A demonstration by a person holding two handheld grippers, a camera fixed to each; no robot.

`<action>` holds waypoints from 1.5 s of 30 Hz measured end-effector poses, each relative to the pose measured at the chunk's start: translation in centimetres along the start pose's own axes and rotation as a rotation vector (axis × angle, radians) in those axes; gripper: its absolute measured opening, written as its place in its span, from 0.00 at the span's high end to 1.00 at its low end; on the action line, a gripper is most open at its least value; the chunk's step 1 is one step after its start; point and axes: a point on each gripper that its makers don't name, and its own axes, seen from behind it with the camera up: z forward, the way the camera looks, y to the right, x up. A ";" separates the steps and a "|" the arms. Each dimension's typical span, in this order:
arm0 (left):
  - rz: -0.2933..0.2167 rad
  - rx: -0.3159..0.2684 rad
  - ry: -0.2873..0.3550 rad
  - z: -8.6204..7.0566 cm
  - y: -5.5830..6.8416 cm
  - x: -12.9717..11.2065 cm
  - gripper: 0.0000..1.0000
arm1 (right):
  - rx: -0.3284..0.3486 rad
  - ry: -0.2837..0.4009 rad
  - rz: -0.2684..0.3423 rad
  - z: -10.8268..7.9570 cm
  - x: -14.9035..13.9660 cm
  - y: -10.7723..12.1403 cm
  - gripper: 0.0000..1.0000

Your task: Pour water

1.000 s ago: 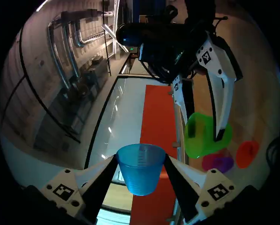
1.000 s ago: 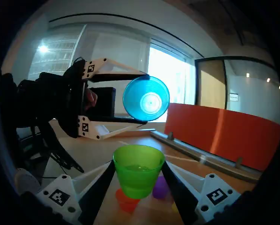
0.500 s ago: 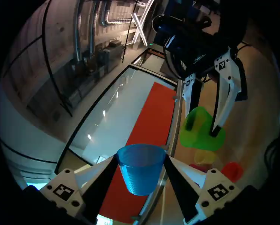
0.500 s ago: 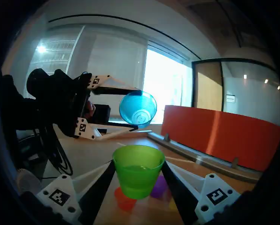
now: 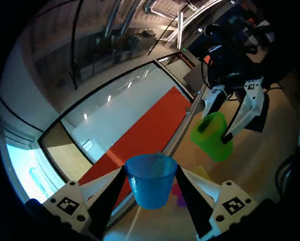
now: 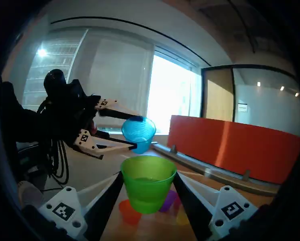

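The wooden worktop (image 6: pixel 89 170) is the biggest thing here; along its far edge runs an orange screen (image 6: pixel 238 146) on a metal rail. The left gripper (image 5: pixel 151 170) has its fingers drawn narrow onto a blue cup (image 5: pixel 151 188), one finger pressing on each side; the right gripper (image 6: pixel 148 174) holds a green cup (image 6: pixel 148 193) in the same way. Both cups are in the air above the worktop, near the edge with the screen; in the right gripper view the blue cup is behind and to the left of the green one, apart from it, almost upright and not over the green rim. Under the green cup small cups stand on the worktop: an orange one (image 6: pixel 130 211), a purple one (image 6: pixel 169 199) and a yellow one (image 6: pixel 183 217). Water (image 6: pixel 146 181) shows low in the green cup; whether any is left in the blue cup I cannot tell. I judge the pouring mostly done; what is left is probably to set both cups down.
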 end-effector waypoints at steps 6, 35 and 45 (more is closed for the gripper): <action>-0.184 -0.018 -0.014 0.2 0.0 -1.1 0.12 | -0.013 0.007 0.003 -0.3 0.2 0.4 0.10; -0.626 -0.072 -0.032 -0.6 -0.3 -3.1 0.12 | -0.020 -0.011 0.011 -0.5 -0.4 0.9 0.09; -0.669 -0.085 -0.169 -0.4 1.5 -7.7 0.13 | -0.002 -0.083 0.008 -0.6 -2.7 0.9 0.10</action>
